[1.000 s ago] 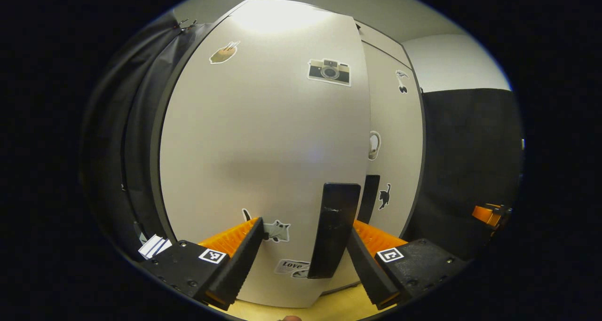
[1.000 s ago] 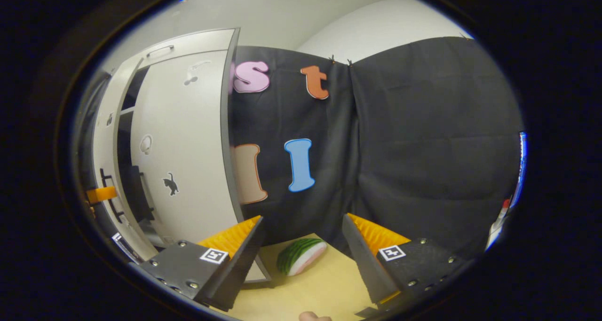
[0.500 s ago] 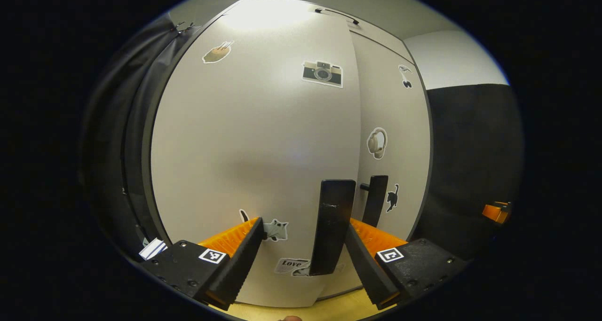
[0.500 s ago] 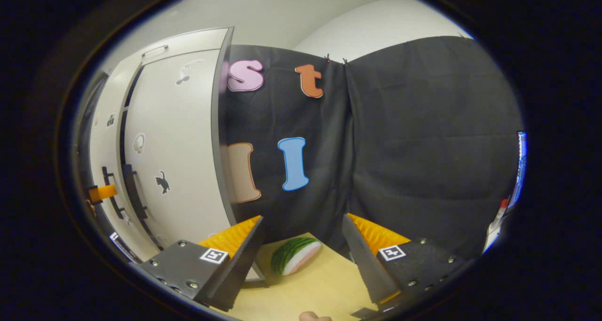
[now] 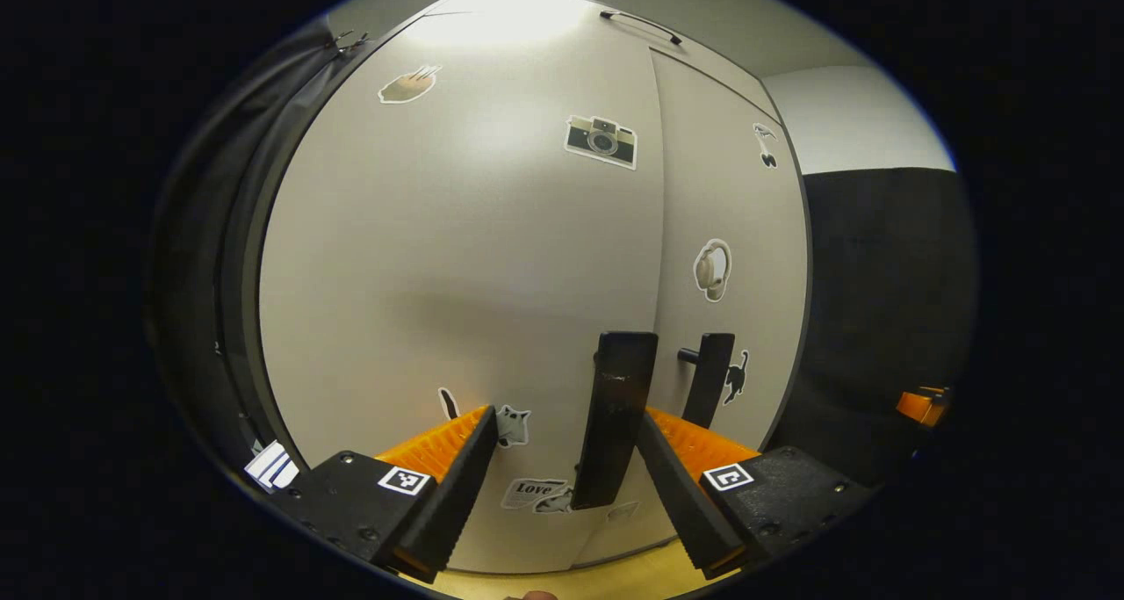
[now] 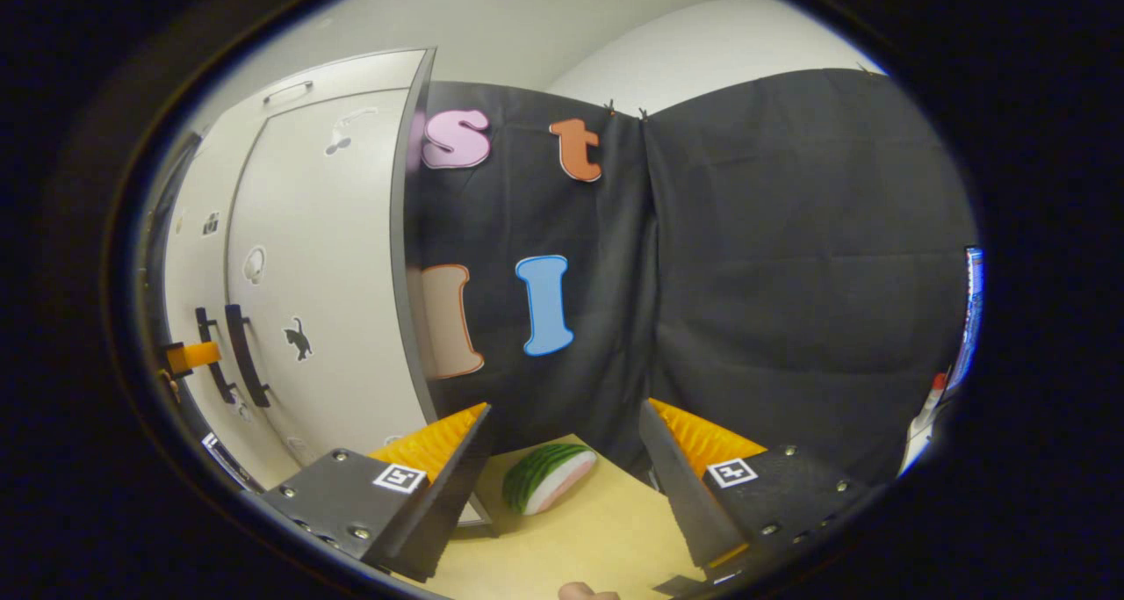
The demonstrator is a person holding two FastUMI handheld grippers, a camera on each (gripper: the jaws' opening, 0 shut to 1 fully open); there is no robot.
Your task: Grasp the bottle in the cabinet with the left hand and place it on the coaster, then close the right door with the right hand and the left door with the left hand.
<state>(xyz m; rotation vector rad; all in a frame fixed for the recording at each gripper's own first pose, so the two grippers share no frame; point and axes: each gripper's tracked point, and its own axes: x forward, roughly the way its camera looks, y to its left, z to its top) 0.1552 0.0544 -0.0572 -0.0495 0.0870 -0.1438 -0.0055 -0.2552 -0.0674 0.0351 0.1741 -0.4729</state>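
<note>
Grey left door [image 5: 457,275]: nearly flush.
Left gripper [image 5: 562,468]: spread, straddling handle [image 5: 615,420].
Risk: finger snagging handle on retreat.
Right gripper [image 6: 562,468]: spread, empty.

left gripper view close, facing cabinet doors [image 5: 457,275], right gripper view farther, facing booth wall, cabinet doors [image 6: 334,266] shared

The left gripper [image 5: 562,486] points forward with its jaws spread wide, nothing pressed between the fingers [image 5: 448,495]. The right gripper [image 6: 562,486] likewise stands open and empty (a fingertip of the holding hand [image 6: 584,592] peeks in at the bottom edge of the right gripper view).
</note>
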